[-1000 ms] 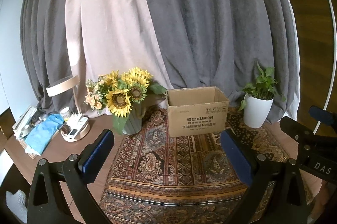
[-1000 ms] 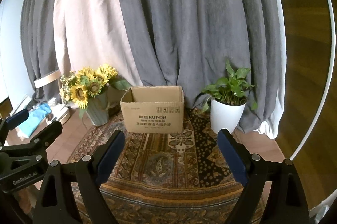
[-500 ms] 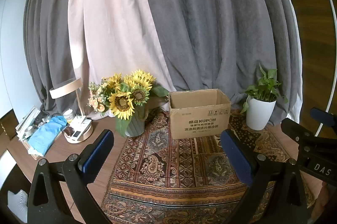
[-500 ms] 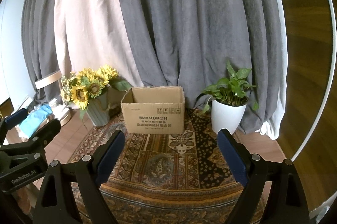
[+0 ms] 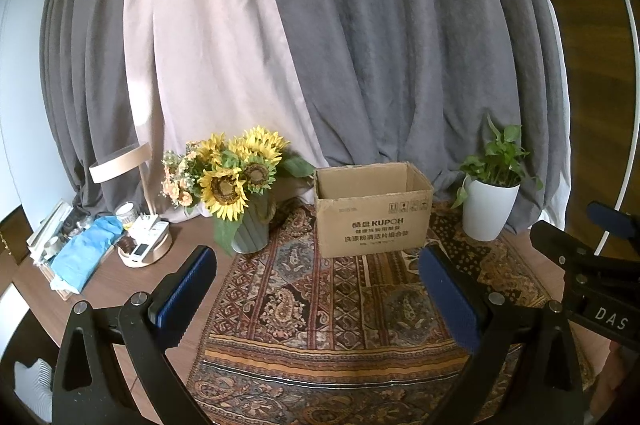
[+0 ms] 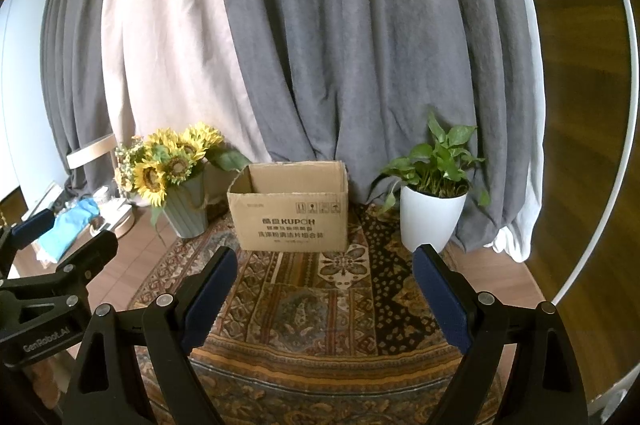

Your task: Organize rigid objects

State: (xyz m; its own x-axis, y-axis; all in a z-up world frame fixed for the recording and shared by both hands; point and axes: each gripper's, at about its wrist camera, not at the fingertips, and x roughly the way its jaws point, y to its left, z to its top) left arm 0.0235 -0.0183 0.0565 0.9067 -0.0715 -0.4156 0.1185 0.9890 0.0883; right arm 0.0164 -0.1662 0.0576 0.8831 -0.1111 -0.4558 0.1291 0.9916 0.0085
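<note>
- Left wrist view: left gripper [image 5: 316, 281] spread wide, nothing between its pads, held level above the patterned rug [image 5: 320, 309].
- Cardboard box [image 5: 372, 213] at 12 o'clock from it, top flaps open, standing on the far end of the rug. Likely the drop bin for the task, hence dead centre.
- Sunflower vase [image 5: 250, 231] at 11 o'clock, just beside the box; white potted plant [image 5: 486, 209] at 1 o'clock, apart from the box.
- Clutter on the bench [image 5: 100, 289] at 9–10 o'clock: round tray [image 5: 146, 253] holding small items, blue cloth [image 5: 86, 253]. Candidate rigid objects; too small to name.
- Right gripper [image 5: 600, 265] pokes in at 3 o'clock.
- Right wrist view: right gripper [image 6: 324, 281] also spread, empty, aimed at the box [image 6: 290, 209] at 12 o'clock.
- Plant [image 6: 434, 213] at 1 o'clock, vase [image 6: 186, 213] at 10–11 o'clock, left gripper at 9 o'clock.
- Box interior as far as visible looks bare; floor of it hidden.
- Judgement: nothing picked yet; both grippers parked in a ready pose facing the bin. Next reach probably goes toward 9 o'clock.
</note>
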